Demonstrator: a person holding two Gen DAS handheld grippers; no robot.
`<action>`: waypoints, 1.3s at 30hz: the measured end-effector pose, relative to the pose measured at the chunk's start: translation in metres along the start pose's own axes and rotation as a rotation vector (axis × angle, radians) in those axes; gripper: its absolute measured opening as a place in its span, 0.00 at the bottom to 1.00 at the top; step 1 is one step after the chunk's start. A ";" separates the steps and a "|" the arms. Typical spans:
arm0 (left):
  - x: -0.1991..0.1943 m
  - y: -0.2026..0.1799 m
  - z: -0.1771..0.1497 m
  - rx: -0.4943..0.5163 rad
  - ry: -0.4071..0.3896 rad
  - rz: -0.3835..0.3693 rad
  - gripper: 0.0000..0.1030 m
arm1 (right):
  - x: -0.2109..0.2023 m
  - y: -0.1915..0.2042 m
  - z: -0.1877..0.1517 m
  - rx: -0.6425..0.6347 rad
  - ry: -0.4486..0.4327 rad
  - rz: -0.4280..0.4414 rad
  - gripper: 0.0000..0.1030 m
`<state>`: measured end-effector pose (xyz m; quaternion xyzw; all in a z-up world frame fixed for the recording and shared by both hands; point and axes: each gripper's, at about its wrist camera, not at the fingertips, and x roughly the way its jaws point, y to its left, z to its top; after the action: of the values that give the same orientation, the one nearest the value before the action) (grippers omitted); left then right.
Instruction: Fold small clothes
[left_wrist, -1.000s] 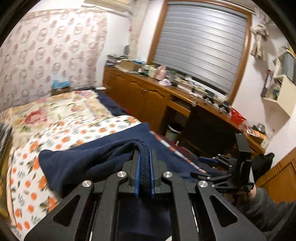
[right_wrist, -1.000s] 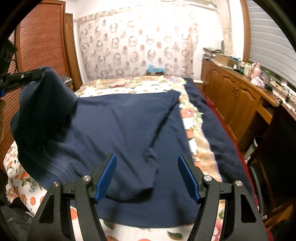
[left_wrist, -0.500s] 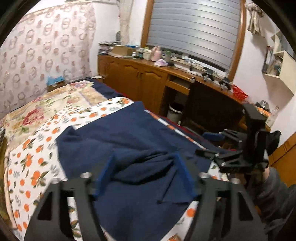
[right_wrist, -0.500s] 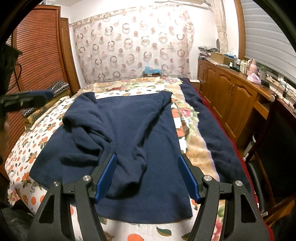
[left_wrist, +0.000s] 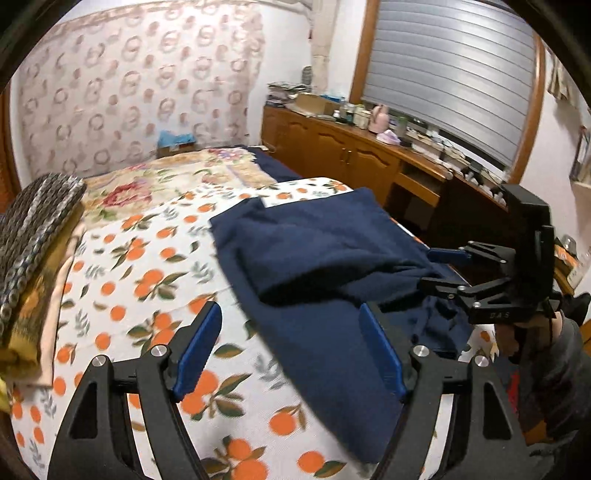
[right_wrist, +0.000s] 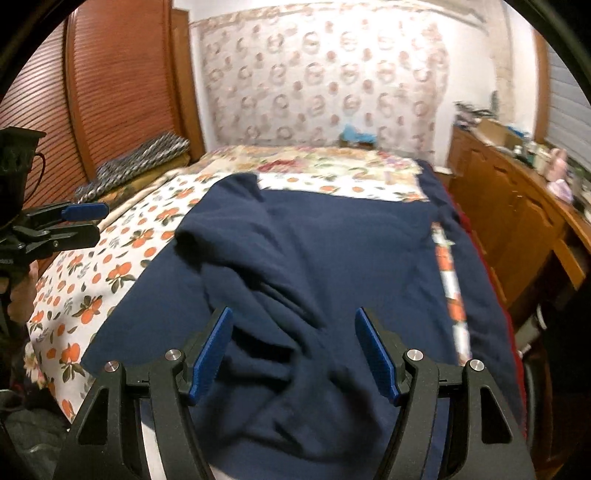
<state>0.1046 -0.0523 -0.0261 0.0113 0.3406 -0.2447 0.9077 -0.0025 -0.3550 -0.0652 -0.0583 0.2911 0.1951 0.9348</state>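
Note:
A navy blue garment (left_wrist: 325, 258) lies on the bed, its left side and sleeve folded over onto the body; it fills the middle of the right wrist view (right_wrist: 314, 266). My left gripper (left_wrist: 291, 350) is open and empty, over the garment's near left edge. My right gripper (right_wrist: 293, 354) is open and empty, low over the rumpled near part of the garment. The right gripper also shows at the right of the left wrist view (left_wrist: 443, 269), the left gripper at the left of the right wrist view (right_wrist: 81, 221).
The bed carries an orange-print sheet (left_wrist: 140, 280) and a floral cover (left_wrist: 155, 184). A stack of folded blankets (left_wrist: 33, 236) sits at the bed's left side. Wooden cabinets with clutter (left_wrist: 354, 147) run along the right. A slatted wooden door (right_wrist: 110, 81) stands left.
My left gripper opened and let go of the garment's left side, which now lies folded over the body. It then drew back to the left. My right gripper dropped lower over the garment.

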 end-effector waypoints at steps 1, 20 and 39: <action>0.000 0.003 -0.002 -0.010 0.000 0.002 0.75 | 0.008 0.002 0.003 -0.009 0.017 0.010 0.68; 0.006 0.011 -0.024 -0.067 0.021 -0.005 0.75 | -0.022 -0.014 0.036 -0.055 -0.107 -0.004 0.12; -0.002 0.006 -0.022 -0.056 -0.025 0.040 0.75 | 0.001 -0.019 0.045 -0.120 -0.001 -0.099 0.59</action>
<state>0.0922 -0.0422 -0.0427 -0.0103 0.3357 -0.2172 0.9165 0.0292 -0.3621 -0.0291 -0.1283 0.2750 0.1660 0.9383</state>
